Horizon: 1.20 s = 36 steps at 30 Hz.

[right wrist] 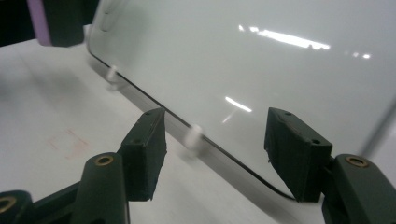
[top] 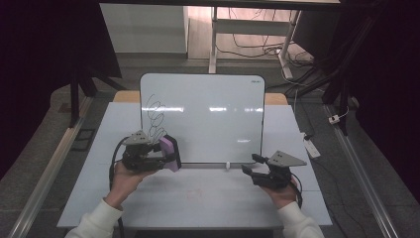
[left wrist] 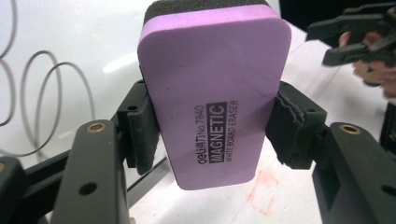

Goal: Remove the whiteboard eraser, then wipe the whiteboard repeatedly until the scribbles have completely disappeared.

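Observation:
A whiteboard (top: pixel 208 116) stands propped upright on the table, with black scribbled loops (top: pixel 156 115) at its left side. My left gripper (top: pixel 166 154) is shut on a purple magnetic eraser (left wrist: pixel 212 88), held just in front of the board's lower left corner, below the scribble (left wrist: pixel 42 93). The eraser (top: pixel 170 148) has a dark felt side facing the board. My right gripper (top: pixel 250 164) stands open near the board's lower right corner, nothing between its pads (right wrist: pixel 149 149). The board's bottom edge (right wrist: pixel 187 126) runs between its jaws.
Small white clips (top: pixel 227 165) hold the board's lower edge. A faint red mark (top: pixel 193 192) lies on the white table (top: pixel 208 208). Behind the table are desk legs and cables (top: pixel 257 44) on the floor. A power strip (top: pixel 312 147) lies right of the table.

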Each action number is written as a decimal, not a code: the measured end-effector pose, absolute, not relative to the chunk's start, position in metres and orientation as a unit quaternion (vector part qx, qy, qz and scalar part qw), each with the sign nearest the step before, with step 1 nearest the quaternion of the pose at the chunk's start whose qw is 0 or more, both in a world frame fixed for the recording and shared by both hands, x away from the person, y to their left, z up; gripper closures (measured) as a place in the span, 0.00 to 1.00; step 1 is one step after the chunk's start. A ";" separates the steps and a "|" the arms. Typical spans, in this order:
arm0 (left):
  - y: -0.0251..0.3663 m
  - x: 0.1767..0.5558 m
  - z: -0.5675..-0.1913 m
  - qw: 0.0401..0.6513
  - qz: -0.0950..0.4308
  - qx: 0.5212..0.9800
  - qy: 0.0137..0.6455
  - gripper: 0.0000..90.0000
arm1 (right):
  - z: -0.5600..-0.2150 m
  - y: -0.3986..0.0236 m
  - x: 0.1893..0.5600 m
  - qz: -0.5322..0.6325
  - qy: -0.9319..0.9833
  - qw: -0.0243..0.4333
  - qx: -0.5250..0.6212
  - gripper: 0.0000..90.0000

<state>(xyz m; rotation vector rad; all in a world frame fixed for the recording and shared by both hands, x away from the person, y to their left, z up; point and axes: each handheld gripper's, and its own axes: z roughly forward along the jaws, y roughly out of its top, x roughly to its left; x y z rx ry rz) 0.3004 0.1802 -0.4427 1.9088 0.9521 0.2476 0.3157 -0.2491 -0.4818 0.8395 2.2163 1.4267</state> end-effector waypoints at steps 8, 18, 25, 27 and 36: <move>0.198 0.297 -0.432 0.459 0.146 0.780 0.399 0.45 | -0.489 -0.281 0.313 0.498 0.777 0.211 0.322 0.43; 0.228 0.297 -0.421 0.461 0.168 0.759 0.428 0.45 | -0.493 -0.291 0.316 0.492 0.772 0.226 0.332 0.43; 0.233 0.298 -0.422 0.455 0.169 0.760 0.432 0.45 | -0.496 -0.292 0.319 0.484 0.779 0.225 0.330 0.43; 0.233 0.299 -0.422 0.450 0.173 0.763 0.431 0.45 | -0.496 -0.292 0.319 0.482 0.779 0.227 0.331 0.43; 0.234 0.303 -0.411 0.449 0.184 0.759 0.435 0.45 | -0.498 -0.288 0.319 0.474 0.786 0.226 0.326 0.43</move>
